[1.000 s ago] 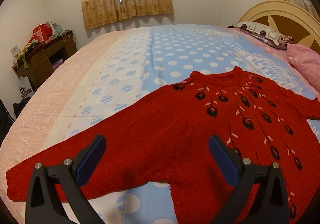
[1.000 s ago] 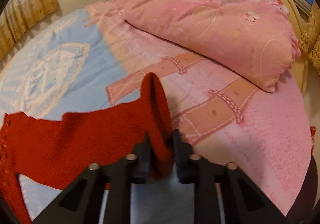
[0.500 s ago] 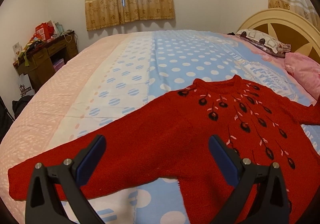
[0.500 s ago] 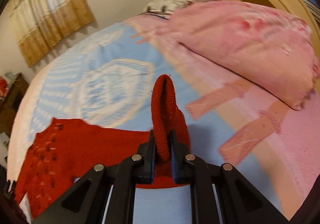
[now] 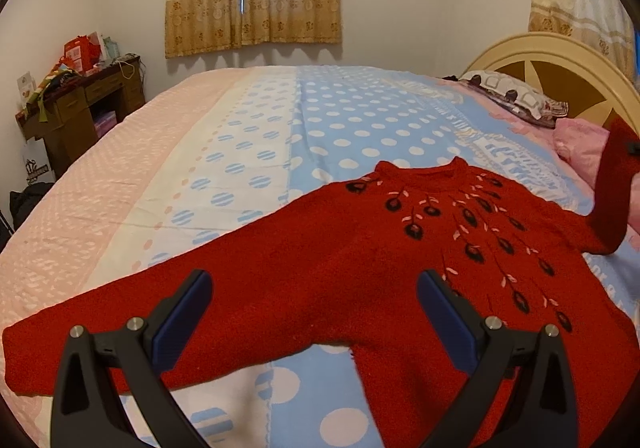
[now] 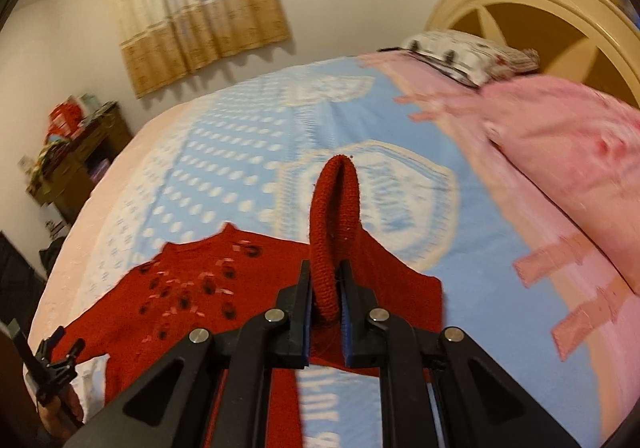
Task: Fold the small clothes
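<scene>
The fold is only just getting under way; the red sweater (image 5: 360, 288) is lying face up on the bed (image 5: 280, 135), its body spread flat with the dark embroidered sprigs showing and no crease yet laid into it; the right tongs (image 6: 326, 288) are clenching the cuff of one sleeve (image 6: 336, 207), which is standing up in a loop between the pads while the rest of that sleeve is draping down to the shoulder, so this sleeve is hanging in the air rather than resting across the chest; the left-wrist view is catching the same sleeve rising at its right edge, beside the pink pillow (image 5: 580, 143); the left tongs (image 5: 314, 312) are hovering released over the other sleeve (image 5: 120, 340), their blue pads standing wide apart and gripping nothing, and that sleeve is stretching out straight toward the near corner of the bed, untouched; judging from this, the first sleeve is yet to be laid inward over the body, the second sleeve is waiting its turn, and the hem-to-neck fold is remaining after that; most of the job, then, is lying ahead.
</scene>
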`<control>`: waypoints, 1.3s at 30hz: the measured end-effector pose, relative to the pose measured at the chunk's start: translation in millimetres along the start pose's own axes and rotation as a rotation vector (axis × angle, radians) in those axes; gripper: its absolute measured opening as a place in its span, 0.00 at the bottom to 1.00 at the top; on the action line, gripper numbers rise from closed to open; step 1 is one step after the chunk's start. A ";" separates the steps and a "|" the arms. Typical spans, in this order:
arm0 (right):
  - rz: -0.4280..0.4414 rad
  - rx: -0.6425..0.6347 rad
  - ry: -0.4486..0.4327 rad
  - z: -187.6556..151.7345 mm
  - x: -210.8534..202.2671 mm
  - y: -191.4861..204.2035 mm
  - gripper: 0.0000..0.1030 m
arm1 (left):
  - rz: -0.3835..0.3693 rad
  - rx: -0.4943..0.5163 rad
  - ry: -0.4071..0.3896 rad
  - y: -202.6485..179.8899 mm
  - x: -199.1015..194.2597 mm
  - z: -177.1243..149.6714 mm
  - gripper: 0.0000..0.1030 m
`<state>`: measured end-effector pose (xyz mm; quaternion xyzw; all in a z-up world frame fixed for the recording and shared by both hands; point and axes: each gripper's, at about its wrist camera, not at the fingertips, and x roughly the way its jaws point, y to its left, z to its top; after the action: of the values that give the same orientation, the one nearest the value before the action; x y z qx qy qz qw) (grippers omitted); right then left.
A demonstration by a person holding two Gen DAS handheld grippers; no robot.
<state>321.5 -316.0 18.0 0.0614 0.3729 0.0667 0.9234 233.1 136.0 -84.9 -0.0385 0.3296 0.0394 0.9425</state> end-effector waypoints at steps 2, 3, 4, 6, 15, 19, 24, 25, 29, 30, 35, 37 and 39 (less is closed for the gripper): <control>0.026 -0.021 0.000 3.1 3.7 18.1 0.10 | -0.004 -0.004 -0.007 2.1 -3.1 -0.1 1.00; 0.037 -0.031 0.000 4.5 6.1 26.3 0.10 | -0.014 -0.010 -0.009 3.7 -4.4 -0.1 1.00; 0.049 -0.042 0.002 5.7 8.5 35.2 0.10 | -0.019 -0.014 -0.010 5.2 -5.5 -0.1 1.00; 0.078 -0.067 0.008 6.2 14.2 55.4 0.10 | -0.014 -0.015 -0.014 7.7 -7.6 -0.6 1.00; 0.200 -0.200 0.070 -16.2 48.4 147.3 0.10 | 0.012 -0.019 -0.030 19.5 -15.2 -2.2 1.00; 0.242 -0.264 0.111 -38.2 69.2 187.5 0.10 | 0.020 -0.003 -0.034 19.6 -18.5 -1.5 1.00; 0.287 -0.328 0.170 -70.6 97.6 232.0 0.10 | 0.026 0.009 -0.044 19.8 -24.3 1.6 1.00; 0.296 -0.337 0.184 -77.4 103.4 238.9 0.10 | 0.025 0.007 -0.043 20.3 -25.0 2.1 1.00; 0.335 -0.358 0.235 -102.6 122.2 256.0 0.10 | 0.010 0.001 -0.037 20.5 -25.9 3.8 1.00; 0.340 -0.365 0.244 -108.0 125.5 257.6 0.10 | 0.005 0.003 -0.030 19.7 -24.7 4.3 1.00; 0.380 -0.347 0.328 -130.4 141.0 247.9 0.44 | -0.042 -0.017 0.005 13.2 -15.3 6.6 1.00; 0.398 -0.349 0.336 -135.9 133.4 236.2 0.74 | -0.067 -0.018 0.022 7.8 -9.9 7.0 1.00; 0.392 -0.360 0.331 -140.8 123.8 224.3 0.74 | -0.087 -0.008 0.030 0.9 -7.2 6.7 1.00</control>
<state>294.3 -65.5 -130.2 -0.0441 0.4817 0.3174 0.8157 231.5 137.3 -75.2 -0.0571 0.3416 -0.0011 0.9381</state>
